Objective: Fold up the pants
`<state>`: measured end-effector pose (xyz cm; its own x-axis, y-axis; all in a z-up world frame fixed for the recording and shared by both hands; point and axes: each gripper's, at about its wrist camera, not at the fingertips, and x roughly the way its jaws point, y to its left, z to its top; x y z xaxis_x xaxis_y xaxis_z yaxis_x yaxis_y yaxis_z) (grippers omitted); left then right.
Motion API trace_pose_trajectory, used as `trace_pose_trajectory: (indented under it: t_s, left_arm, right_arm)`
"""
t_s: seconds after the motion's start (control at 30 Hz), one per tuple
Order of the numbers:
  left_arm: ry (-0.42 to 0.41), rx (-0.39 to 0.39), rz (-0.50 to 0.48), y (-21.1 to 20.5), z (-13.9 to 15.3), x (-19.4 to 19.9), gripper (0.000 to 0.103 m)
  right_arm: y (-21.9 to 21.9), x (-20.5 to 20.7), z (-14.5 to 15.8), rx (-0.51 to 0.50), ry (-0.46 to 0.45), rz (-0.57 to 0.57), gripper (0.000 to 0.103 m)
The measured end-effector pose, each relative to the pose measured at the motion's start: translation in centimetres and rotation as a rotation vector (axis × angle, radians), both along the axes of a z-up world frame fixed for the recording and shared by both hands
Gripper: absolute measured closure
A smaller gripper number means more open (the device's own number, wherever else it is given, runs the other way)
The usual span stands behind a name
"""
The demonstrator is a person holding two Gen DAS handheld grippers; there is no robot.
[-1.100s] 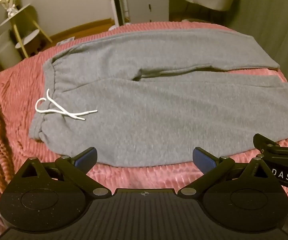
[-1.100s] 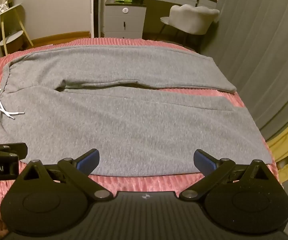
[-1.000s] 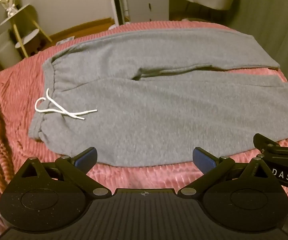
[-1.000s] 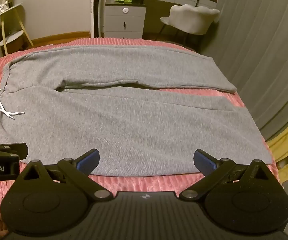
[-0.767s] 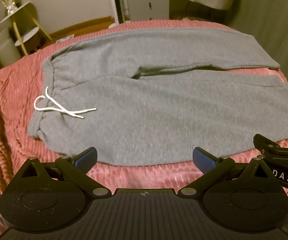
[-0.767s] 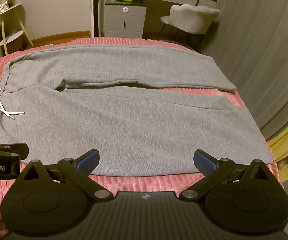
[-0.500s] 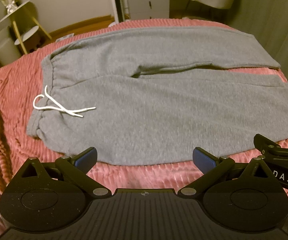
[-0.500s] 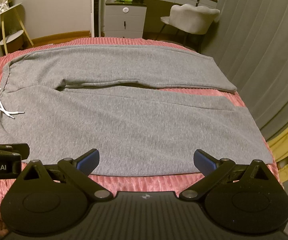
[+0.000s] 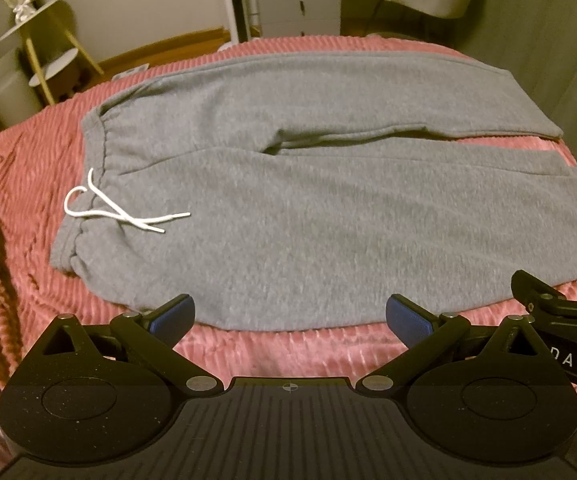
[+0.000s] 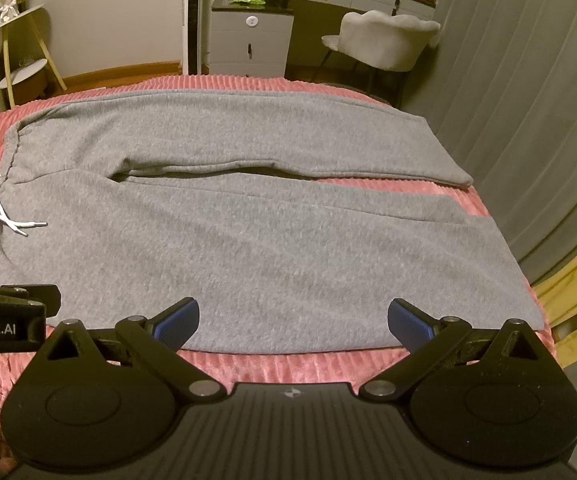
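Grey sweatpants (image 9: 328,216) lie flat on a pink ribbed bedspread (image 9: 16,208), waistband to the left with a white drawstring (image 9: 116,210), legs running right. They also fill the right wrist view (image 10: 268,240), drawstring (image 10: 4,216) at its left. My left gripper (image 9: 288,316) is open and empty, hovering just short of the near edge of the near leg. My right gripper (image 10: 292,320) is open and empty over the same near edge, further right toward the hems. Each gripper shows at the edge of the other's view.
A grey nightstand (image 10: 250,36) and a pale chair (image 10: 388,40) stand beyond the bed. A tiered side table (image 9: 44,52) stands at the far left. A grey curtain (image 10: 528,100) hangs along the right. The bed's right edge (image 10: 544,320) drops off beside the hems.
The left gripper has drifted slightly, so the pants sit a little lower and further left in its view. The right gripper has barely moved. Both stay open.
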<state>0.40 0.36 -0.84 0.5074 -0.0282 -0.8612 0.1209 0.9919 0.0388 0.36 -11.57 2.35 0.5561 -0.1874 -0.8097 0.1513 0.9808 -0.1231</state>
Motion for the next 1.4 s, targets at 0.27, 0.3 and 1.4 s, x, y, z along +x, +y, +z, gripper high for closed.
trace_pose_trajectory:
  t_s: [0.27, 0.3, 1.4]
  left_arm:
    - [-0.003, -0.03, 0.0, -0.1, 0.0, 0.2, 0.0]
    - [0.008, -0.013, 0.002, -0.2, -0.1, 0.3, 0.0]
    - [0.007, -0.008, -0.001, -0.8, -1.2, 1.6, 0.0]
  right_arm:
    - [-0.1, 0.1, 0.0, -0.001, 0.004, 0.001, 0.002]
    - [-0.1, 0.0, 0.0, -0.001, 0.003, 0.001, 0.002]
    - [-0.6, 0.7, -0.5, -0.006, 0.009, 0.008, 0.002]
